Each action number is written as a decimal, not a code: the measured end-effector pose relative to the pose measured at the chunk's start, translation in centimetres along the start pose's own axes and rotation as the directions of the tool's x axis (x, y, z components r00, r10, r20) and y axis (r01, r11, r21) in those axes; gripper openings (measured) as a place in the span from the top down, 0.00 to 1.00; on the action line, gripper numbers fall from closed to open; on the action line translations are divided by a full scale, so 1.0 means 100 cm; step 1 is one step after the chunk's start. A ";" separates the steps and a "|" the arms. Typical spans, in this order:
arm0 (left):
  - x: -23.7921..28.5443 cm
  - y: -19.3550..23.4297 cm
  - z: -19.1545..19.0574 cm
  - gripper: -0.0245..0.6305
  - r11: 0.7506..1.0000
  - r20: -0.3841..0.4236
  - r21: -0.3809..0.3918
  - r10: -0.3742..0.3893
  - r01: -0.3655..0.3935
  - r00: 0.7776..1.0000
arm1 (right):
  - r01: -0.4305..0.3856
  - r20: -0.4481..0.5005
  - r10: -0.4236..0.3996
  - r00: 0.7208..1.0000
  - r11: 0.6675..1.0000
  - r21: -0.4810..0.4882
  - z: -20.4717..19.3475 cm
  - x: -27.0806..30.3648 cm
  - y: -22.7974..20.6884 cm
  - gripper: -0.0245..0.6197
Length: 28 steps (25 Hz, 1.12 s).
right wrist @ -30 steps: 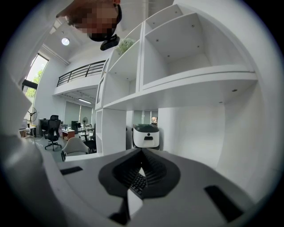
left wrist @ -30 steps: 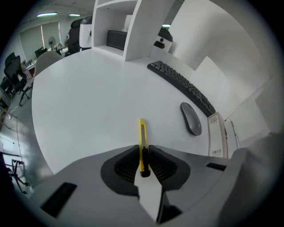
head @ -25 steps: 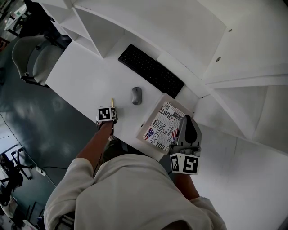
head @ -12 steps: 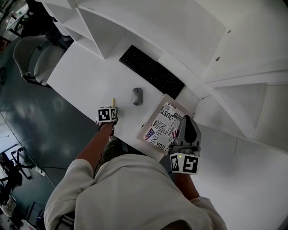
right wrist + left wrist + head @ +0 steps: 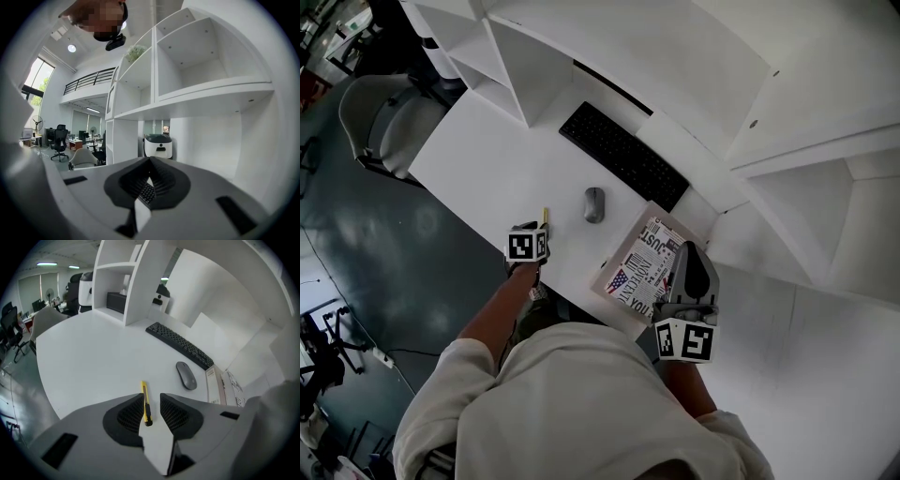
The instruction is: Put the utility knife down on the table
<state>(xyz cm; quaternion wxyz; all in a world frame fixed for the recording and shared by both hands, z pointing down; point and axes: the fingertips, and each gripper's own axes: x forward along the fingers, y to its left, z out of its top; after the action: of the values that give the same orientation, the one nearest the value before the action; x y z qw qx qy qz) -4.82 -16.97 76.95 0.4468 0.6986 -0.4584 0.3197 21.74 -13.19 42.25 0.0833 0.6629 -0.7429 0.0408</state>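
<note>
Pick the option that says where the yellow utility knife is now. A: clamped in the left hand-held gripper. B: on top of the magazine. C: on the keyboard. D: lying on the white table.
D: the utility knife lies flat on the table, between the left hand-held gripper's jaws, which have just been opening and stand apart.

left gripper (image 5: 151, 403) points steeply down, jaws apart; they have just been opening, then easing back a little, and the pads press on nothing. bare left forearm (image 5: 492, 307) reaches forward. right gripper (image 5: 150, 161) points near level, jaw tips together, empty. right forearm (image 5: 682, 382) shows just behind it.
</note>
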 end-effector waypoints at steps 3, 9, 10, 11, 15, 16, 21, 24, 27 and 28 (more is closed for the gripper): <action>-0.018 -0.005 0.014 0.82 0.999 0.063 0.043 -0.002 -0.001 0.998 | -0.009 0.014 0.009 1.000 1.000 0.001 0.004 -0.003 0.006 0.96; -0.061 -0.014 0.038 0.82 0.991 0.174 0.129 -0.003 -0.019 0.985 | -0.017 0.040 0.017 0.999 1.000 -0.001 0.016 -0.010 0.016 0.96; -0.069 -0.014 0.042 0.83 0.990 0.198 0.136 -0.002 -0.026 0.980 | -0.018 0.045 0.018 0.999 1.000 -0.001 0.018 -0.011 0.018 0.96; -0.078 -0.015 0.046 0.85 0.989 0.225 0.142 -0.001 -0.032 0.974 | -0.019 0.049 0.019 0.999 1.000 -0.002 0.020 -0.013 0.019 0.96; -0.113 -0.021 0.060 0.86 0.982 0.321 0.180 -0.012 -0.049 0.947 | -0.022 0.061 0.022 0.998 1.000 -0.004 0.024 -0.018 0.025 0.96; -0.122 -0.023 0.064 0.86 0.980 0.342 0.191 -0.017 -0.052 0.939 | -0.023 0.065 0.023 0.998 1.000 -0.005 0.025 -0.019 0.027 0.96; -0.175 -0.026 0.084 0.86 0.969 0.459 0.233 -0.031 -0.087 0.888 | -0.027 0.085 0.028 0.996 1.000 -0.010 0.035 -0.020 0.037 0.96; -0.209 -0.027 0.097 0.86 0.960 0.535 0.253 -0.037 -0.118 0.844 | -0.035 0.098 0.036 0.995 0.999 -0.017 0.042 -0.021 0.046 0.96; -0.241 -0.029 0.106 0.87 0.951 0.599 0.269 -0.043 -0.151 0.800 | -0.041 0.109 0.043 0.993 0.999 -0.024 0.048 -0.022 0.054 0.96; -0.251 -0.029 0.108 0.87 0.948 0.618 0.273 -0.045 -0.161 0.785 | -0.043 0.112 0.046 0.993 0.999 -0.027 0.049 -0.022 0.057 0.96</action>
<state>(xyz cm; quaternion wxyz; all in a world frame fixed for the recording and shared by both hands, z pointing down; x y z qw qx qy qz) -11.15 -17.41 50.22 0.1464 0.8112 -0.5442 0.1560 15.97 -11.18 37.34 0.0485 0.6465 -0.7614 -0.0039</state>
